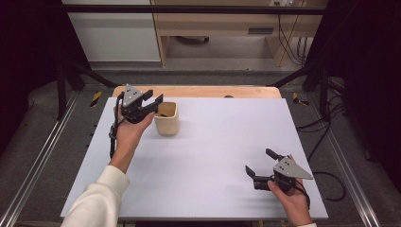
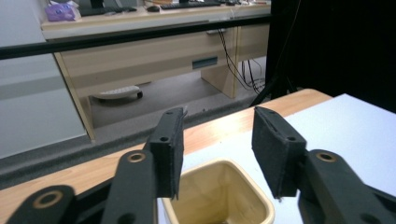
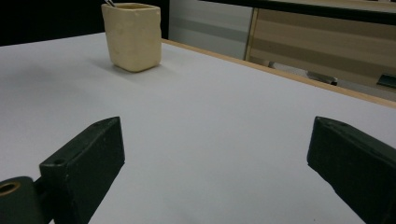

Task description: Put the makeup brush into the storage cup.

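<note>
Because the white surface [image 1: 213,156] carries nothing but one cup, the work in hand seems to centre on that cup alone. The cream cup [image 1: 167,118] stands at about ten o'clock on the surface, near the far edge where a strip of wood shows. It sits upright on its base, long axis vertical, square mouth pointing straight up; this leaves the opening free for whatever goes in or comes out. Something dark lies inside, too small to tell what.

Hanging just above the cup's nine-o'clock rim, the left gripper [image 1: 157,96] has its jaws released, apart with nothing between them, the cup's mouth visible below in the left gripper view [image 2: 219,196]. I judge it is placed there to work at the cup's opening.

At five o'clock, well apart from the cup, the right gripper [image 1: 261,161] rests low with its jaws spread wide and grasping nothing, apparently waiting.
</note>
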Available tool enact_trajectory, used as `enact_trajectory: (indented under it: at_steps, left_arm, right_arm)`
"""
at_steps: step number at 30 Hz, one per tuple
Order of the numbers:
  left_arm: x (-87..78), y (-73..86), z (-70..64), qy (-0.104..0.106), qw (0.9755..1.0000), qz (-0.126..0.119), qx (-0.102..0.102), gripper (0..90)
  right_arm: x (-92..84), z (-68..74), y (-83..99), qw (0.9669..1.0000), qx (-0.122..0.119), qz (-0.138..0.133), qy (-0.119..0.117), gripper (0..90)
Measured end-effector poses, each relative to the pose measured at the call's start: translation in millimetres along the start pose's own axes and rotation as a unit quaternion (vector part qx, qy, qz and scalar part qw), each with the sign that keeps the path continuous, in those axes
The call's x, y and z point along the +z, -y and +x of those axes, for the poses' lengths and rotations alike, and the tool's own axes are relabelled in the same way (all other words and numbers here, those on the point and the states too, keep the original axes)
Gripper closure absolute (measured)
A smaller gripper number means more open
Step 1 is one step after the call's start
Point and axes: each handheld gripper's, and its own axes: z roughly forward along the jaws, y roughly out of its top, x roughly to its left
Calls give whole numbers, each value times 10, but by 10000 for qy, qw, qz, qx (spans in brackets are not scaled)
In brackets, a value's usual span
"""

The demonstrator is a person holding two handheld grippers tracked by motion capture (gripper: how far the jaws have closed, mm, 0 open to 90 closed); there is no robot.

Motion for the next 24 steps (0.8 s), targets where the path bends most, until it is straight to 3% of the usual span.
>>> enact_trajectory:
  at_steps: [14,24]
  left_arm:
    - [-16,-38,-4,113,9999,-23,94,438]
    - [4,-28,-47,326,9993,-34,173,353]
  right_arm:
    - [-5,-5,-4,10000,32,-20,9,43]
    - [-5,-5,-4,10000,33,-6,-17,59]
